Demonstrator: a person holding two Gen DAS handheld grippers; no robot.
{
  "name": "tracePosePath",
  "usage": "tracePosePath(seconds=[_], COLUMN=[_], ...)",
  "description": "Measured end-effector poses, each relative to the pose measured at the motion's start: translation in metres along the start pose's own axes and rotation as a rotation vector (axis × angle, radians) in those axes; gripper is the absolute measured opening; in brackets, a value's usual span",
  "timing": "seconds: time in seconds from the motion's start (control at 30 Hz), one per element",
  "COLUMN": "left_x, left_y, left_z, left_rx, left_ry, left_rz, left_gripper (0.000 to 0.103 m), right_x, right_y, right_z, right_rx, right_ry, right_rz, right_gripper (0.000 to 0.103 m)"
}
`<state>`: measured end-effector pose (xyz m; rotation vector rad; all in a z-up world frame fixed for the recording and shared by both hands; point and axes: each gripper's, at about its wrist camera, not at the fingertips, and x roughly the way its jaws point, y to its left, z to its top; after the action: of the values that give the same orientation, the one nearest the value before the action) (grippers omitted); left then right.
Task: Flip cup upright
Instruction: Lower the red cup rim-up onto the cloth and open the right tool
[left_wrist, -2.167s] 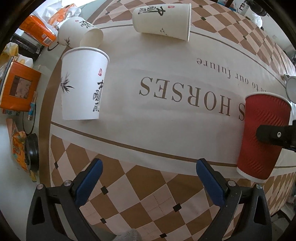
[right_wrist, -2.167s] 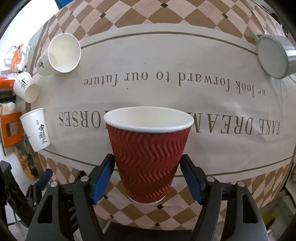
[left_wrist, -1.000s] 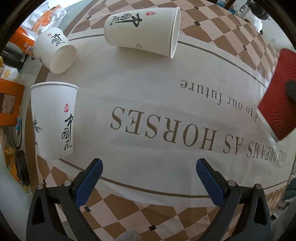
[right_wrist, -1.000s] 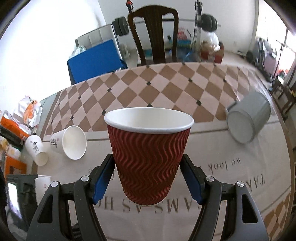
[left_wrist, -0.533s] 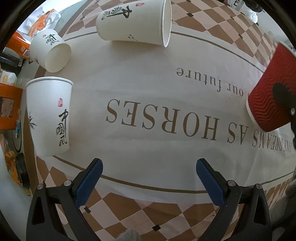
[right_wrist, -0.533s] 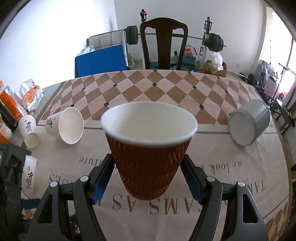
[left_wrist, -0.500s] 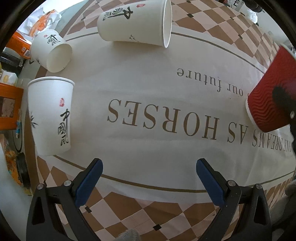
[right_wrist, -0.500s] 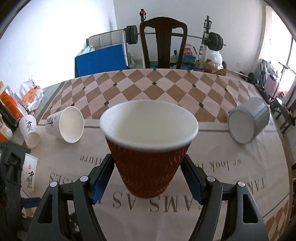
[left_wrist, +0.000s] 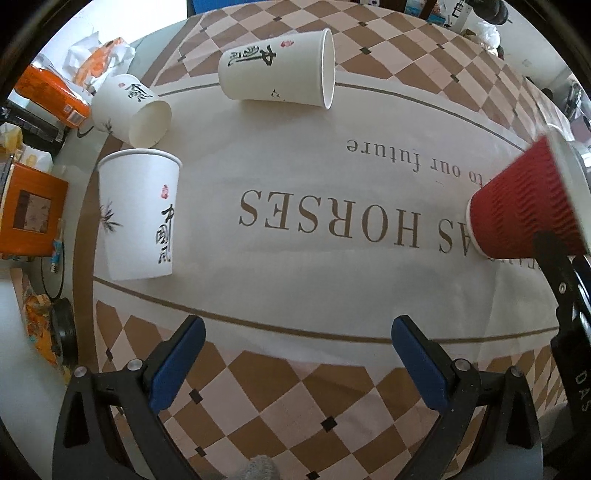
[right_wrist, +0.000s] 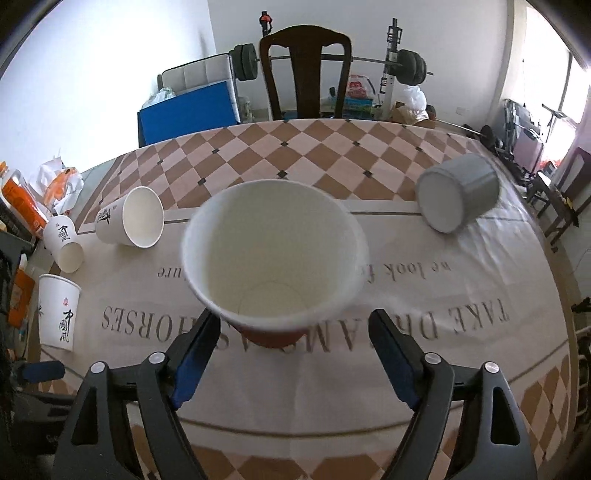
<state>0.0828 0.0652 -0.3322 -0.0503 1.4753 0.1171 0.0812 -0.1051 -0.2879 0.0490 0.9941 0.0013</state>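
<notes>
A red ribbed paper cup (right_wrist: 273, 258) stands mouth up on the printed cloth, just ahead of my right gripper (right_wrist: 295, 350). That gripper's blue pads are spread wider than the cup's base and do not touch it. The cup also shows at the right edge of the left wrist view (left_wrist: 524, 210). My left gripper (left_wrist: 295, 362) is open and empty over the checked front edge of the table.
A tall white cup (left_wrist: 138, 214) stands upright at left. Two white cups (left_wrist: 277, 70) (left_wrist: 133, 109) lie on their sides behind it. A grey cup (right_wrist: 456, 192) lies on its side at far right. Orange boxes (left_wrist: 31, 210) crowd the left edge.
My right gripper lowered the red cup from the air onto the cloth and opened off it, then drew back. The left gripper pulled back slightly.
</notes>
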Motion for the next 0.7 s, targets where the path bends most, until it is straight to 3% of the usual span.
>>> tracePosePath(seconds=[0.13, 0.27, 0.43, 0.7], left_x=[-0.017, -0.047, -0.094, -0.185], left_y=[0.001, 0.001, -0.001, -0.001], left_z=[-0.011, -0.023, -0.034, -0.058], left_rx=[0.013, 0.03, 0.053, 0.063], left_ry=[-0.026, -0.062, -0.137, -0.293], left_rz=[-0.009, -0.02, -0.03, -0.006], left_gripper=[0.103, 0.103, 0.103, 0.103], right_x=[-0.022, -0.055, -0.101, -0.198], right_y=[-0.009, -0.021, -0.034, -0.052], right_z=[-0.007, -0.009, -0.002, 0.016], right_rx=[0.018, 0.06, 0.078, 0.065], right_ry=[-0.01, -0.02, -0.003, -0.013], right_rz=[-0.032, -0.078, -0.161, -0.17], right_gripper=[0.088, 0.102, 0.103, 0.103])
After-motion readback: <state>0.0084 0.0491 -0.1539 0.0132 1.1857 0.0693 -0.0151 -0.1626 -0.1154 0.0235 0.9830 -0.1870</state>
